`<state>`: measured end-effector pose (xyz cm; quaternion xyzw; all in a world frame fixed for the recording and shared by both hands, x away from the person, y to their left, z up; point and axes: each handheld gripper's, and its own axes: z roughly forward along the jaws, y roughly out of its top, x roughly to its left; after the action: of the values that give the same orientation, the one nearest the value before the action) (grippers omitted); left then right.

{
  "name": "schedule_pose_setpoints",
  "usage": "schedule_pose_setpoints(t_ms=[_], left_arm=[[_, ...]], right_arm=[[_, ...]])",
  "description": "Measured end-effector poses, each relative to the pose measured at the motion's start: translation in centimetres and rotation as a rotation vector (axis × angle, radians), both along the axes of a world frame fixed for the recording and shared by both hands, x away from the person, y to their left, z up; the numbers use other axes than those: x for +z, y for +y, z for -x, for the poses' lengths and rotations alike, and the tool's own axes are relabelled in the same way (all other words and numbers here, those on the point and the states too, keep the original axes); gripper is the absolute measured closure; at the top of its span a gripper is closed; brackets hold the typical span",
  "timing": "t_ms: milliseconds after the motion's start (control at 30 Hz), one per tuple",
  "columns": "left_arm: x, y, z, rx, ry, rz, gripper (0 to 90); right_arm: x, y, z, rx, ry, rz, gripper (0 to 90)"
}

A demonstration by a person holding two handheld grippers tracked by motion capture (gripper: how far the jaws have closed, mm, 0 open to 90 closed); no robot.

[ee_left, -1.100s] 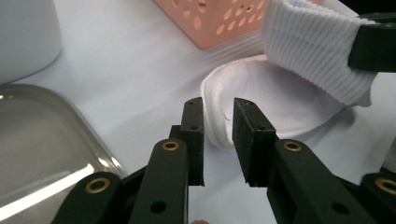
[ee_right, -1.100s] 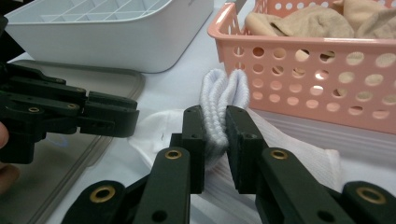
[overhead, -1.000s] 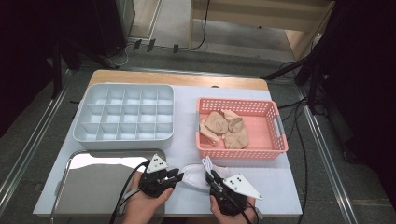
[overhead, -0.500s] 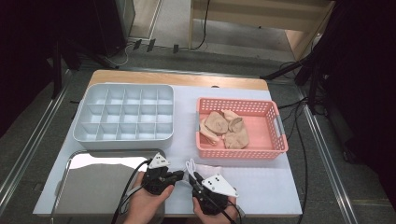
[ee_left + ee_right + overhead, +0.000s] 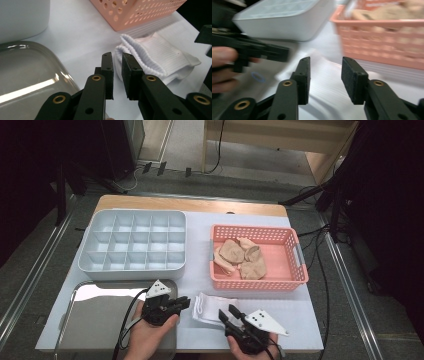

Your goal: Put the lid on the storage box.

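A folded white sock (image 5: 212, 307) lies on the table near its front edge, between my two grippers. My left gripper (image 5: 184, 302) points right at the sock's cuff. In the left gripper view the sock (image 5: 160, 57) sits just past the left gripper (image 5: 117, 56), whose jaws stand a narrow gap apart with nothing in it. My right gripper (image 5: 227, 312) points up and left, its tips at the sock's right edge. In the blurred right gripper view the right gripper (image 5: 325, 62) is wide open over pale white cloth.
A pink basket (image 5: 257, 283) holding beige socks (image 5: 242, 257) stands behind the white sock. A white compartment tray (image 5: 132, 272) sits at the back left, and a shiny metal tray (image 5: 95, 320) lies under my left hand. The table's front edge is close.
The right gripper swung left over the sock half a second ago, then drew back right, and the sock shows again. The left gripper has barely moved.
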<state>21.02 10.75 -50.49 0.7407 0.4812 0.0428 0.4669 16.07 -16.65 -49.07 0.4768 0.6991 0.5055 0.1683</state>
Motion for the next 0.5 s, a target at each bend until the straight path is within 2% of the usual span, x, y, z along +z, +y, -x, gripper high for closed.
schedule_pose_setpoints(t_ms=[67,167,233,367,500], left_arm=[[0.3,-0.3,0.2,-0.006,-0.012,0.007,79.7],[0.6,-0.8,0.4,-0.023,-0.025,0.016,77.8],[0.7,-1.1,0.5,-0.031,-0.026,0.019,76.3],[0.9,-1.5,0.8,-0.047,-0.031,0.027,72.9],[1.4,-1.6,0.9,-0.034,-0.044,0.036,71.0]], right_arm=[[-0.2,-1.6,-0.1,-0.056,0.023,0.023,65.2],[-0.8,-3.8,0.1,-0.128,0.072,0.007,65.6],[-1.2,-4.3,0.4,-0.133,0.088,0.01,65.3],[-1.7,-4.3,1.5,-0.11,0.101,0.009,63.6],[-2.1,-3.8,2.3,-0.106,0.103,0.015,54.0]])
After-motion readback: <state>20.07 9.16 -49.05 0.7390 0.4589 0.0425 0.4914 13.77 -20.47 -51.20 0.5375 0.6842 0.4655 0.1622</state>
